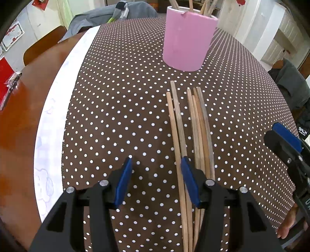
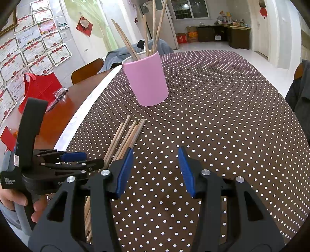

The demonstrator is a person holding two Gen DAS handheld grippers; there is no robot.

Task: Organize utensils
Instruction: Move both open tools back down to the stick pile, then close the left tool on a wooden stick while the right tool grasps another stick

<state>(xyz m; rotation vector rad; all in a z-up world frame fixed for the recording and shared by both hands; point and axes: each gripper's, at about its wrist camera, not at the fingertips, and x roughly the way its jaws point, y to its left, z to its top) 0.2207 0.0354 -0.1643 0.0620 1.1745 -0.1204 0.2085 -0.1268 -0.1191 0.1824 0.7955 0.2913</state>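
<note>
Several wooden chopsticks (image 1: pixel 195 124) lie side by side on the polka-dot tablecloth (image 1: pixel 120 108), pointing at a pink holder (image 1: pixel 188 38) that has more chopsticks standing in it. My left gripper (image 1: pixel 157 180) is open just above the cloth, its right finger over the left chopsticks of the pile. My right gripper (image 2: pixel 156 170) is open and empty, to the right of the pile (image 2: pixel 127 137). The pink holder (image 2: pixel 146 79) stands beyond it. The left gripper (image 2: pixel 77 160) shows at the left of the right wrist view, the right gripper (image 1: pixel 286 139) at the right edge of the left wrist view.
A white cloth strip (image 1: pixel 58 108) borders the tablecloth, with bare wooden table (image 1: pixel 17 124) beyond. A red bag (image 2: pixel 40 87) and a wrapper lie there. Chairs with grey jackets (image 1: pixel 116 15) stand at the far and right sides.
</note>
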